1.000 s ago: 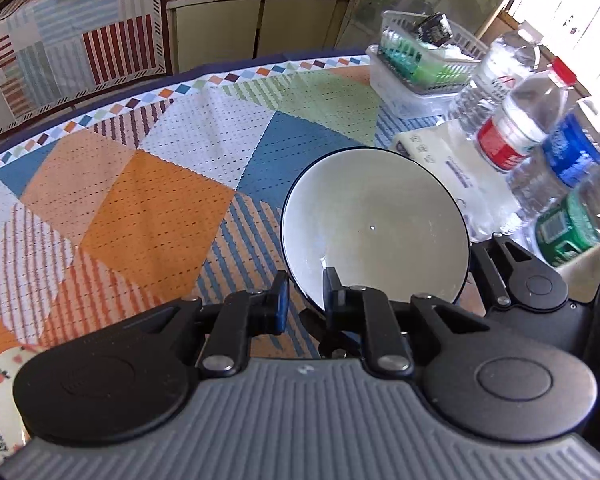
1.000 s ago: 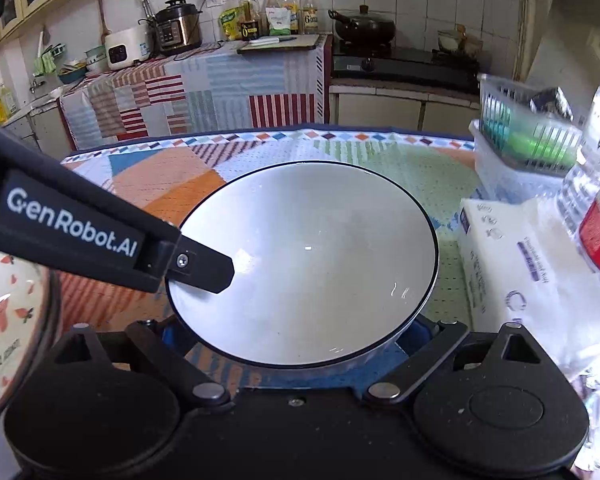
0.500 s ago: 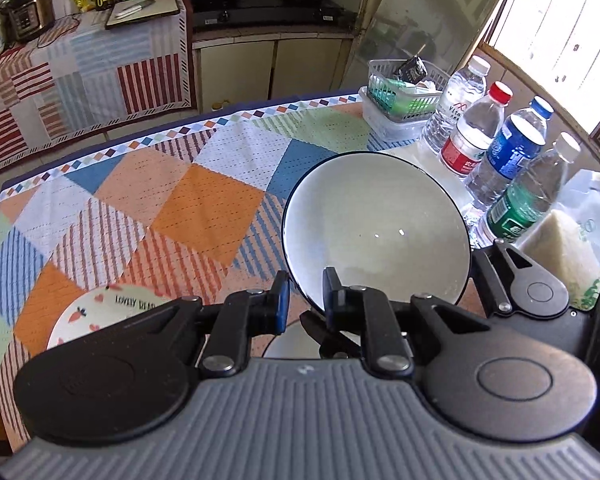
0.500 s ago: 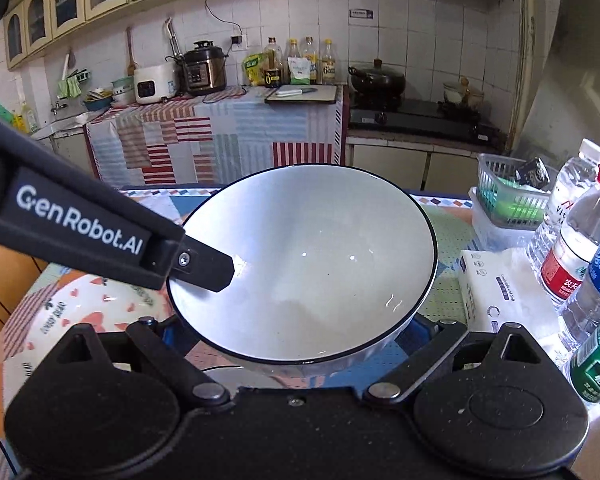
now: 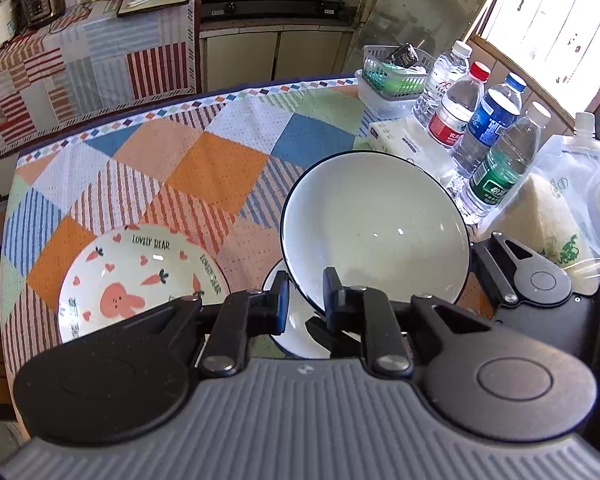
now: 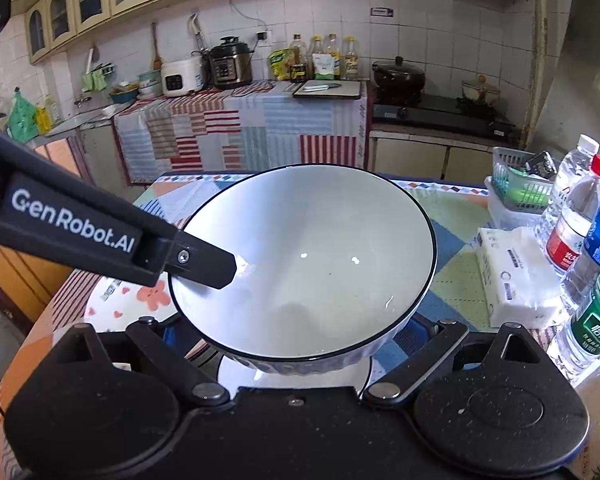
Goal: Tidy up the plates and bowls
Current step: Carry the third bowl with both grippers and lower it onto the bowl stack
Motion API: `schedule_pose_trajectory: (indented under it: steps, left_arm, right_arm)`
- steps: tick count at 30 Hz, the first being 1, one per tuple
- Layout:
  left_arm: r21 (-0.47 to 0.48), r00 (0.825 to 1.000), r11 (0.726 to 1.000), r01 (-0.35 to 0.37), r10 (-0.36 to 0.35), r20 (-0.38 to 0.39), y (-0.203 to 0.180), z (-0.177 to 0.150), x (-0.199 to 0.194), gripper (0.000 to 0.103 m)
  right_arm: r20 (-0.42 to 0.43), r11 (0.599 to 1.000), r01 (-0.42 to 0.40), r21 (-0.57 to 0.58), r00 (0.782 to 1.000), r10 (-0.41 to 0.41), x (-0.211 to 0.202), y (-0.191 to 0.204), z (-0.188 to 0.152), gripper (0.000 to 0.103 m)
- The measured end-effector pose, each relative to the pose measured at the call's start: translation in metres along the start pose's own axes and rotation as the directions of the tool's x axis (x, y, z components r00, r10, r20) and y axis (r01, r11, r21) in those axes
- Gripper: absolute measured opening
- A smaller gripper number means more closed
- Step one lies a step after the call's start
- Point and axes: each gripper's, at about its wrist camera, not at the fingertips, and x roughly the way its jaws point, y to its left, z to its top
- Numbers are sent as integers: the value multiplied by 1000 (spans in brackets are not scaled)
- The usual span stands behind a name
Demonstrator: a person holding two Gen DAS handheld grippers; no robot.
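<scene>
A white bowl with a dark rim [image 5: 374, 228] hangs in the air above the table, tilted. My left gripper [image 5: 304, 300] is shut on its near rim, one finger inside and one outside. In the right wrist view the bowl [image 6: 312, 264] fills the centre and the left gripper's finger [image 6: 204, 260] reaches into it. My right gripper [image 6: 296, 344] holds the bowl's body from below between wide-set jaws. Another white dish [image 5: 292, 336] with a dark rim lies on the table under the bowl. A cartoon rabbit plate [image 5: 136, 280] lies to the left.
Several water bottles [image 5: 484, 136] stand at the table's right edge, with a tissue pack [image 6: 512, 272], a plastic basket [image 5: 392, 76] and a bag of rice [image 5: 556, 216]. The table wears a patchwork cloth [image 5: 204, 168]. Kitchen counters stand beyond.
Both grippers have risen and pulled back with the bowl. The rabbit plate and the dish under the bowl have come into view below.
</scene>
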Motion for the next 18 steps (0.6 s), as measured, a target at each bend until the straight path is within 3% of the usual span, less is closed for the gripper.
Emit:
schedule_pose_trajectory:
  steps: [8,18]
  left_arm:
    - [-43,998,999,12,-15,-60,13,-19,24,16]
    - [-45,995,999,1,-5,-97,11,-29,59,16]
  right_arm:
    - [-42,994,-107,-30,994,106,-2,-1,-18,98]
    - [-99,997,-57,-53,994,51,22,-3,-36,98]
